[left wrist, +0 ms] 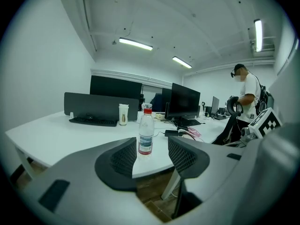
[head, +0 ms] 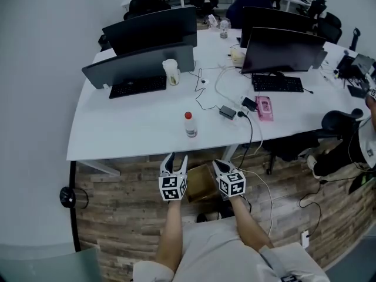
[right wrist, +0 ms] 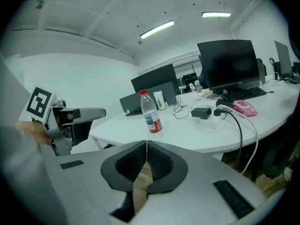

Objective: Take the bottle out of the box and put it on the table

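Left claw (head: 174,164): we hold it low, in front of the surface's near edge; in its own view (left wrist: 152,144) the jaws stand well apart and nothing is gripped between them.
Right claw (head: 222,169): we hold it just to the right of the left claw, at about the same height; in its own view (right wrist: 146,143) the jaws are pressed together tip to tip, holding nothing.
Bottle (head: 190,124): we see it upright on the surface, ahead of and above both claws and apart from both; clear plastic, red cap, red-and-white label. From the left claw it shows in the gap between the jaws (left wrist: 146,132); from the right claw it stands ahead, just right of the closed tips (right wrist: 151,111).
Surface (head: 129,122): a white desk, its near edge just beyond the claw tips.
Cardboard box (head: 202,181): on the wooden floor between the two claws, below the surface's edge; we cannot see into it.
Beyond the bottle: a black keyboard (head: 137,86) and a pale cup (head: 171,71) ahead-left of the claws; a black power adapter (head: 228,111) and a pink device (head: 264,108) ahead-right.
Person (left wrist: 246,100): standing far off to the right of the left claw.
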Tool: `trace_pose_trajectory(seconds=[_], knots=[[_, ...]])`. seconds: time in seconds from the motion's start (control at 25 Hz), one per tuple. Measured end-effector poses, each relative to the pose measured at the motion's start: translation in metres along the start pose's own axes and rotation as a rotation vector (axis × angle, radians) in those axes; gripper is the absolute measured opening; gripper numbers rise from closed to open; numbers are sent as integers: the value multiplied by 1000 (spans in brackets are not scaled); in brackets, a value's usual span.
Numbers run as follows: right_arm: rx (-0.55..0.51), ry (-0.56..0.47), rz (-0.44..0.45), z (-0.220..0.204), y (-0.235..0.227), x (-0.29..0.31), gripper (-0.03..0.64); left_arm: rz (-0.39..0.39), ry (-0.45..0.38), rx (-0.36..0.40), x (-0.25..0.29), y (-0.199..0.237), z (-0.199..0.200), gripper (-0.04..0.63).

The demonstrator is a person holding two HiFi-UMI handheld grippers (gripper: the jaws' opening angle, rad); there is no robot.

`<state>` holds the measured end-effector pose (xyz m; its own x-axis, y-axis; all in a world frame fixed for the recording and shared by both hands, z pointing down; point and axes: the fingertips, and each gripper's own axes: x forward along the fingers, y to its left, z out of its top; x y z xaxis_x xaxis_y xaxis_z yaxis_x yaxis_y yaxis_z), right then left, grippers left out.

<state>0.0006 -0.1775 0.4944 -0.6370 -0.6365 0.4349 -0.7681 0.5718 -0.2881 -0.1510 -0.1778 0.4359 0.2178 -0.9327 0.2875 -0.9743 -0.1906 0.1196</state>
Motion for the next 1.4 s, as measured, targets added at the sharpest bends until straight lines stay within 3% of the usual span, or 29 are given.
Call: trace_pose_trajectory(seconds=[0.12, 0.28, 0.48, 0.8, 1.0, 1.24, 1.4], knots=[[22, -12, -4, -2, 12, -6, 40, 13, 11, -62, -23, 5, -13, 219], [72, -60, -25, 0, 18, -17, 40, 1, 25, -73, -46, 1, -27, 219], [95, -82, -37, -8, 32, -27, 40, -37, 48, -46, -70, -10, -47, 218], [71, -93, -21, -22, 50, -47, 40, -32, -2, -4, -92, -17, -41, 216], [57, -93, -27, -26, 51, -56, 40, -18, 10, -20, -106, -18, -52, 180], [10, -54, -30, -36, 51, -64, 40, -2, 3, -47, -114, -15, -58, 59], [4, -53, -33, -35, 47, -70, 40, -20, -14, -47, -112, -23, -52, 15]])
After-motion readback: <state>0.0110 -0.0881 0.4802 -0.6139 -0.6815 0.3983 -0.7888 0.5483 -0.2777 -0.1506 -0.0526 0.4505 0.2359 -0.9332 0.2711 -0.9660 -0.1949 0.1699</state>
